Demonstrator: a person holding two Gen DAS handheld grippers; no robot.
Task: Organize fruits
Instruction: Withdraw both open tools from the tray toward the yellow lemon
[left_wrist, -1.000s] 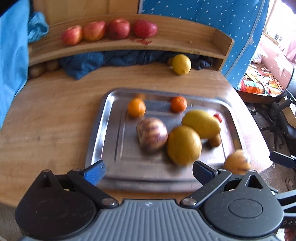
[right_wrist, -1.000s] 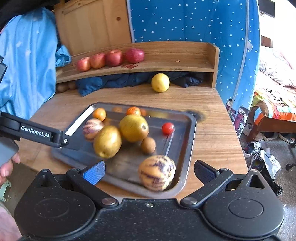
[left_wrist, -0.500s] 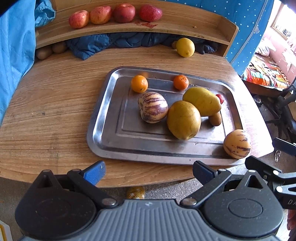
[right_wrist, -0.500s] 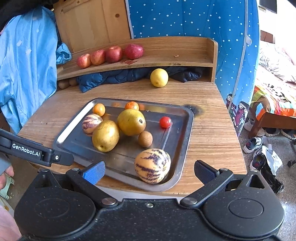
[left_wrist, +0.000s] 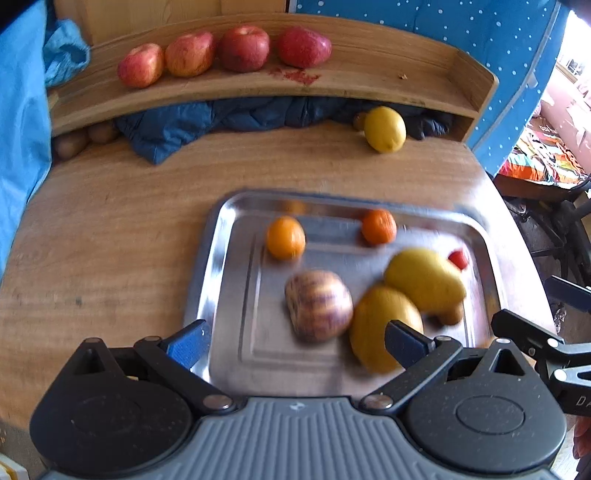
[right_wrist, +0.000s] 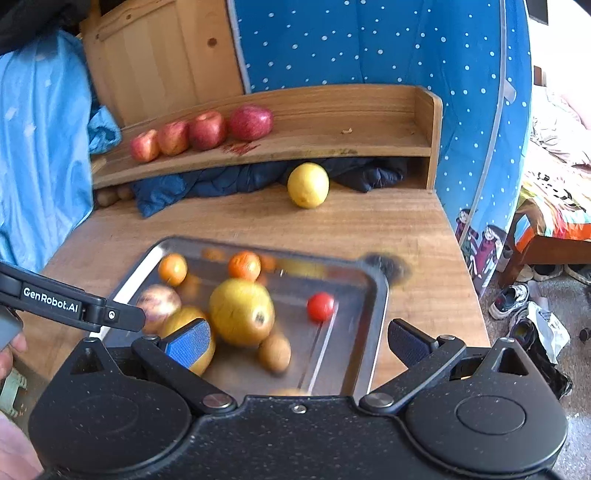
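A steel tray (left_wrist: 221, 258) on the wooden table holds two oranges (left_wrist: 285, 237), a striped melon (left_wrist: 318, 305), two large yellow fruits (left_wrist: 424, 279), a brown kiwi (left_wrist: 451, 315) and a cherry tomato (left_wrist: 458, 259), all blurred. My left gripper (left_wrist: 295, 341) hangs open over the tray's near edge with nothing between its fingers. In the right wrist view, my right gripper (right_wrist: 298, 342) is open above the tray's (right_wrist: 376, 295) near right part, close to a yellow fruit (right_wrist: 242, 312) and the kiwi (right_wrist: 274, 352). A second striped melon (right_wrist: 290, 392) is almost hidden under it.
Several red apples (left_wrist: 221, 53) line a curved wooden shelf (left_wrist: 369, 85) at the back. A lemon (left_wrist: 385, 129) lies on the table beside a dark blue cloth (left_wrist: 184, 125) under the shelf. Blue fabric hangs at the left. The table edge drops off at the right.
Both grippers have moved forward and lower over the tray since half a second ago, so the fruits look bigger and blurred. Both remain open and nothing was taken hold of.
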